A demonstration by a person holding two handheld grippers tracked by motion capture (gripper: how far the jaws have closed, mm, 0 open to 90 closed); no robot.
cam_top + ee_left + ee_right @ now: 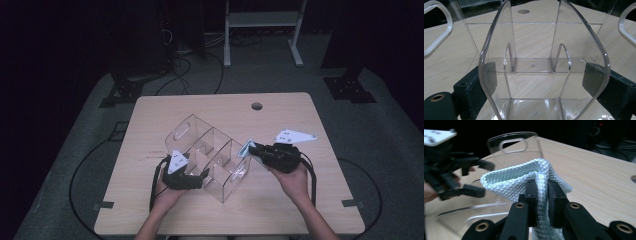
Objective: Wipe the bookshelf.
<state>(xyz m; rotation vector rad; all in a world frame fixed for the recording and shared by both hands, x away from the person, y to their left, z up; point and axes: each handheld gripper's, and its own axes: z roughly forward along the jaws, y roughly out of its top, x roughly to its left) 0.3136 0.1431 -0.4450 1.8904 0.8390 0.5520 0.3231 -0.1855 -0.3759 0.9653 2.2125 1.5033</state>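
Between the closed right tongs (541,202), a pale blue-white quilted cloth (524,180) is pinched: its fabric runs up through the narrow gap of the two black jaws and folds over their tips in a soft bunch. From the high view, the right tongs (253,150) sit at the right end of a clear plastic divided organiser box (210,155), and the cloth (245,149) shows as a small light patch at their tip, just beside the box's upper right edge and raised off the light wooden worktop (280,210).

On the other side, the left tongs (202,174) reach the organiser at its near left end. Seen from the left gripper view, the two black jaws stand wide apart with a curved clear end wall of the organiser (544,75) between them, one jaw on each outer side of that wall; whether the pads press on the plastic cannot be told. Inside the box, clear dividers split it into compartments, and wood grain shows through the floor.

Seen from the right gripper view, the left tongs (482,176) appear farther off, beyond the cloth, next to the organiser's handle cut-out (514,145). A round hole (257,106) marks the worktop's far edge.
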